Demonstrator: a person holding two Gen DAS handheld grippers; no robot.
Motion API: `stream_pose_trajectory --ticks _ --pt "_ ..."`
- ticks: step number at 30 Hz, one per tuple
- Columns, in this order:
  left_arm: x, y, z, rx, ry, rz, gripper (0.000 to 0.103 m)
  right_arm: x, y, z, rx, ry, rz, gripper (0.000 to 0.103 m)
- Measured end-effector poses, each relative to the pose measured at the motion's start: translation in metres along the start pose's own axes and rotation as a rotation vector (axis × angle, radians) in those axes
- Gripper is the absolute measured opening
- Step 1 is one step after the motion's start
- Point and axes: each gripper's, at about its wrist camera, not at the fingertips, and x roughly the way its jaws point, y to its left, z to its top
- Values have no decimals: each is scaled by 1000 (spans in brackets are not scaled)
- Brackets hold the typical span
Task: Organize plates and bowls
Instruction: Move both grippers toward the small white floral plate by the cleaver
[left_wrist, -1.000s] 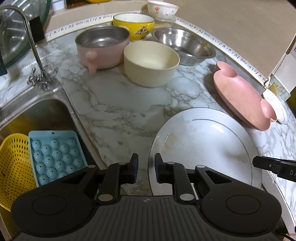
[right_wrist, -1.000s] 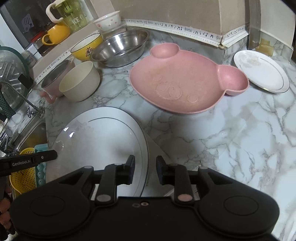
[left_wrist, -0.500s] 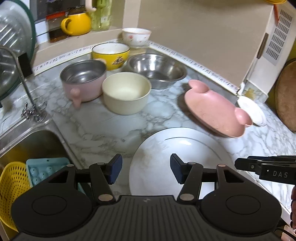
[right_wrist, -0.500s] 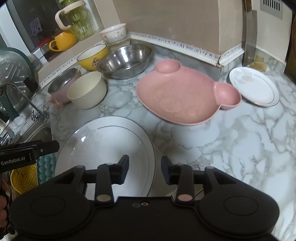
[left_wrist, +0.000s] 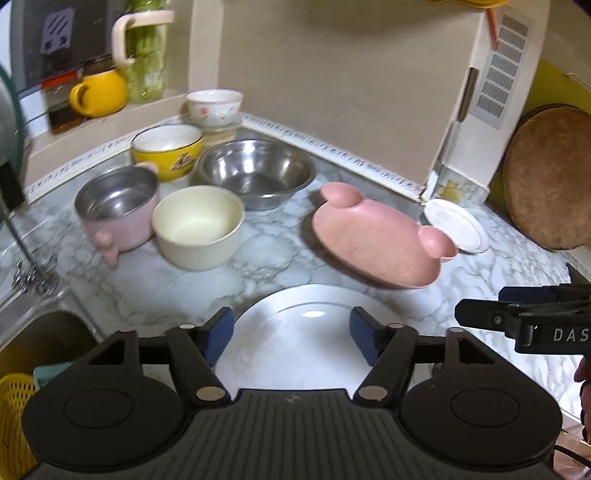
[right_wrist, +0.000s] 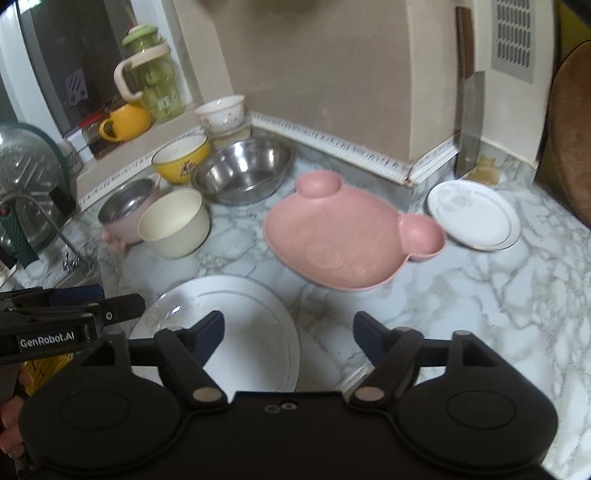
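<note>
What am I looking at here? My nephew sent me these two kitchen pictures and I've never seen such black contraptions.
No robot: a person holds a two-finger gripper in each hand, each carrying a camera looking along its fingers. One picture comes from the left gripper, the other from the right gripper. Both are opening their jaws and hold nothing. Below them on the marble counter lies a large white plate. Beyond it sit a pink bear-shaped plate, a small white plate, a cream bowl, a pink-sided steel bowl, a yellow bowl and a wide steel bowl.
</note>
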Motion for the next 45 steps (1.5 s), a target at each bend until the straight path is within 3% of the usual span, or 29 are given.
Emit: stream_pose_trajectory --ticks 1,8,21,36,45 --pt "-1 -4 1 10 -14 -4 78 -2 -2 1 2 -9 -6 83" --pt "4 -30 6 40 -31 -29 79 -12 -18 5 -12 -52 -46 99" --pt "27 -98 25 48 0 -26 79 -20 -87 16 -42 -60 -55 101" --pt "123 -191 88 91 137 -76 79 6 -196 57 -11 -29 -170 101" --pt "186 -224 116 21 246 -114 79 36 -252 75 44 11 -203 99"
